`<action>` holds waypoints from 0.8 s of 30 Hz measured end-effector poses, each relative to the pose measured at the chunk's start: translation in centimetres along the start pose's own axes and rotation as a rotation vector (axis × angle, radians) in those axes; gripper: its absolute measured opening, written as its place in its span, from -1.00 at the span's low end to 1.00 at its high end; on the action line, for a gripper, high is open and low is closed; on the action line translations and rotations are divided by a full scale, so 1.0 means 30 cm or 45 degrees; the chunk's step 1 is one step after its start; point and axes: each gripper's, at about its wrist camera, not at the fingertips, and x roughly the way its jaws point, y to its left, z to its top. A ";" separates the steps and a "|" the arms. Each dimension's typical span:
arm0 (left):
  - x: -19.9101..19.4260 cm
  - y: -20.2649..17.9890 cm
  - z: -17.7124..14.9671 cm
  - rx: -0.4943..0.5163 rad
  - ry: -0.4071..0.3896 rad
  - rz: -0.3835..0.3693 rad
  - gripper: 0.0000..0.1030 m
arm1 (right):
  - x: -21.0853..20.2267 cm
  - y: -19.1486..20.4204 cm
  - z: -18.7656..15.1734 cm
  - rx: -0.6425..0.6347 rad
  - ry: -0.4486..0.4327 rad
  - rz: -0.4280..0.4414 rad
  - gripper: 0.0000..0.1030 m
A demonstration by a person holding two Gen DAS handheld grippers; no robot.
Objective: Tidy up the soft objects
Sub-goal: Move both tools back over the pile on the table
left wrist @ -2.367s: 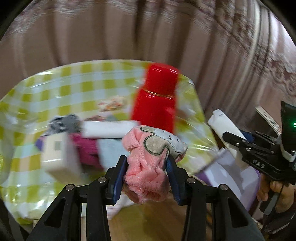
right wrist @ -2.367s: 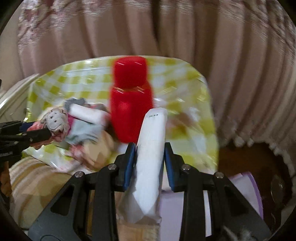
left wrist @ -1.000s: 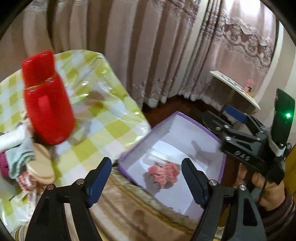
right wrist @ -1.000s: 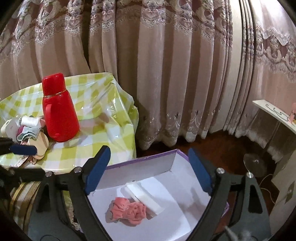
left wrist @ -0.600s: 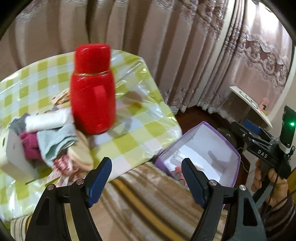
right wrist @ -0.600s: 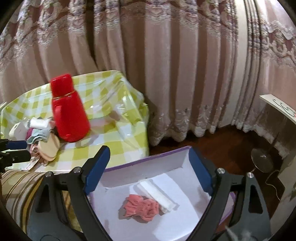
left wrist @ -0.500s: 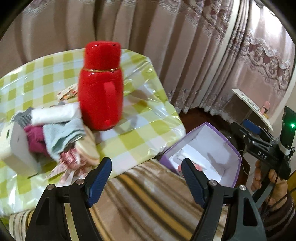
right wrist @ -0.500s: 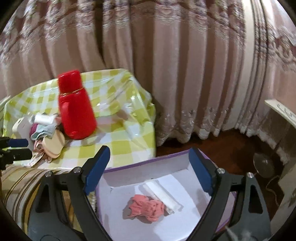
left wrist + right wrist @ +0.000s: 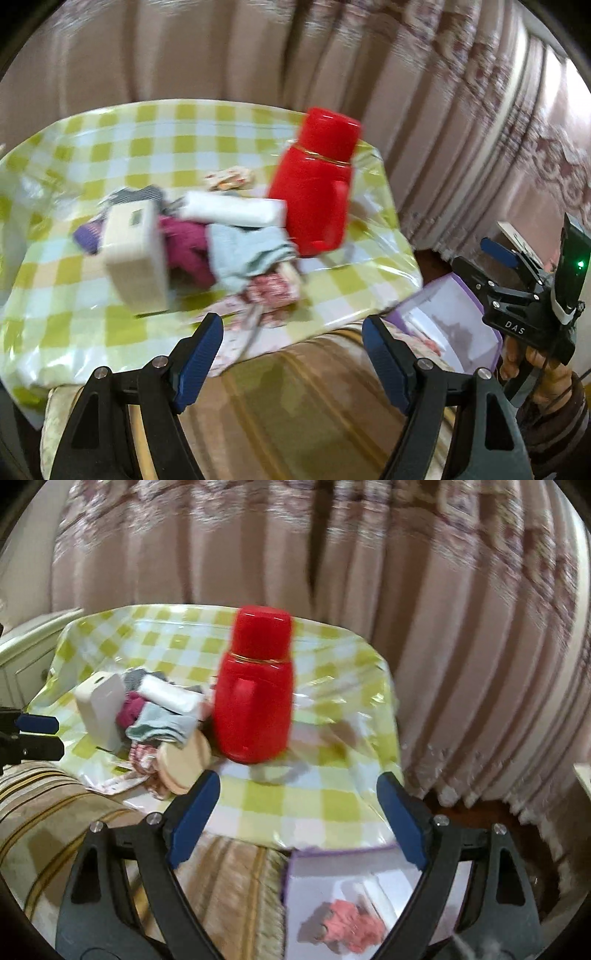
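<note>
Between picks: two items already in the purple box [image 9: 369,864] — pink sock [image 9: 351,926] and a white roll [image 9: 376,897] beside it, seen low in the right wrist view. Rest of the soft stuff piled on the checked tablecloth [image 9: 184,125], left of the red thermos [image 9: 317,184]: white roll [image 9: 232,210] on top, teal cloth [image 9: 247,254] and maroon cloth [image 9: 188,247] under it, patterned pink piece [image 9: 273,288] at the front edge, grey striped item behind. Beige box [image 9: 133,251] leaning against the pile; round wooden disc [image 9: 184,760] at its front.

Left gripper [image 9: 291,354]: fingers spread wide, nothing between. Aimed down at the pile's front edge, over the striped sofa arm.

Right gripper [image 9: 299,812]: also spread wide, empty. Pointed at bare tablecloth just right of the thermos, box directly below. Seen in the left view at far right, held in a hand [image 9: 535,369].

Next, probably: reach into the pile, one item per gripper. Top roll and teal cloth look easiest. Thermos touching the pile — tip risk on approach. Heavy blur; fine detail unreadable.
</note>
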 end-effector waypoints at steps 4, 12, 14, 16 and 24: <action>-0.038 0.111 0.002 -0.078 -0.027 0.057 0.52 | 0.038 0.097 0.054 -0.114 -0.013 0.054 0.72; -0.083 0.288 0.037 -0.164 -0.075 0.148 0.52 | 0.117 0.287 0.154 -0.437 -0.087 0.094 0.72; -0.086 0.344 0.053 -0.197 -0.071 0.150 0.52 | 0.148 0.336 0.181 -0.528 -0.101 0.109 0.72; -0.085 0.394 0.066 -0.242 -0.069 0.164 0.52 | 0.175 0.376 0.195 -0.612 -0.110 0.132 0.72; -0.011 0.635 0.143 -0.394 -0.026 0.242 0.52 | 0.358 0.489 0.285 -0.800 -0.018 0.290 0.72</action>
